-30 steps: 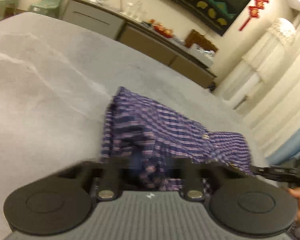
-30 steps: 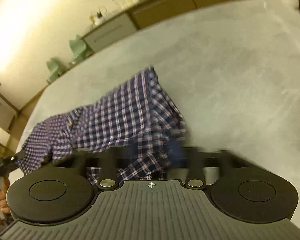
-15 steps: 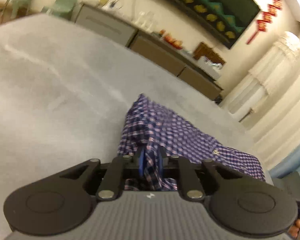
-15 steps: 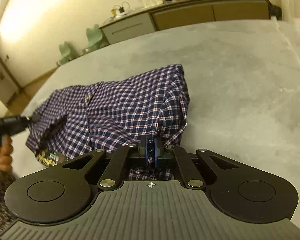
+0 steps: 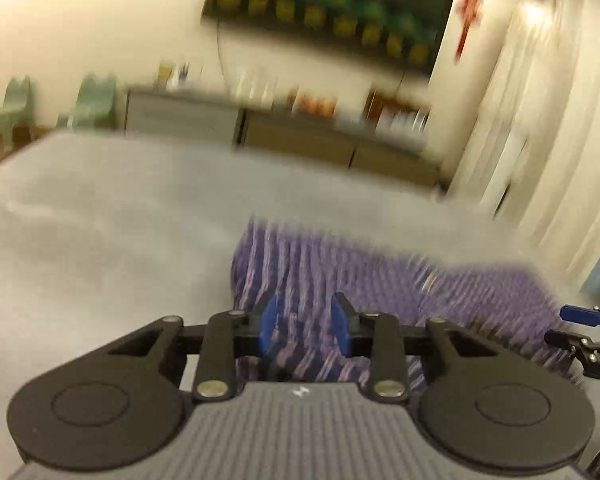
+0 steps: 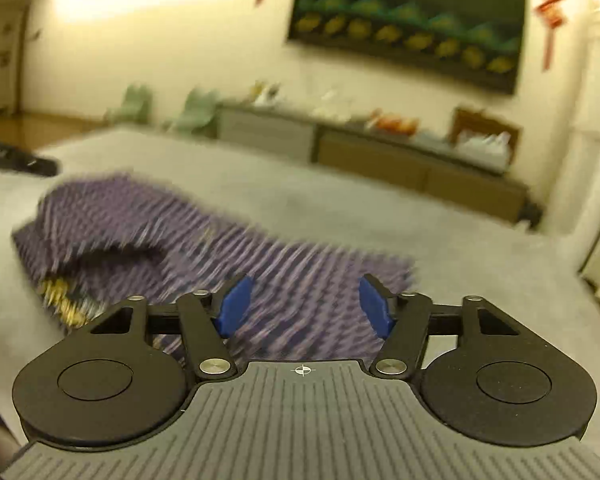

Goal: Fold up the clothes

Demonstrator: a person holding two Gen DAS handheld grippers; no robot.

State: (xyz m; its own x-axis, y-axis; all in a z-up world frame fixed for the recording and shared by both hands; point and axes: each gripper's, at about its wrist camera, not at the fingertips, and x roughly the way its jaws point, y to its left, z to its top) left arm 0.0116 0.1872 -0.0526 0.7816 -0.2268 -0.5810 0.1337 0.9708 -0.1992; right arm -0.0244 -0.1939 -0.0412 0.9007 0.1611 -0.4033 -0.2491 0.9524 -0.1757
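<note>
Left tongs [image 5: 304, 330]: released, blue pads [image 5: 269, 328] parted with checked cloth showing in the gap; nothing gripped.
Right tongs [image 6: 306, 308]: released, spread wider than the left pair; their pads [image 6: 233, 306] hover over the shirt without pinching it.
Shirt [image 6: 204, 248]: blue-and-white check, lying in a loose heap on the worktop [image 5: 100, 216], just ahead of both tongs; motion blur smears the pattern. A yellow patch [image 6: 64, 300] shows at its near left edge in the right view, too blurred to read.
Writing: white letters on the right tongs, seen at the right edge of the left view, cut off and not legible.
Open room: bare grey worktop left of the shirt and beyond it; in the right view, a wide clear strip to the right too.
Far edge: worktop ends before a long sideboard [image 6: 380, 160] carrying small blurred items.
Wall: dark picture [image 6: 408, 24] with green and yellow shapes; red hanging ornament [image 6: 550, 8] beside it.
</note>
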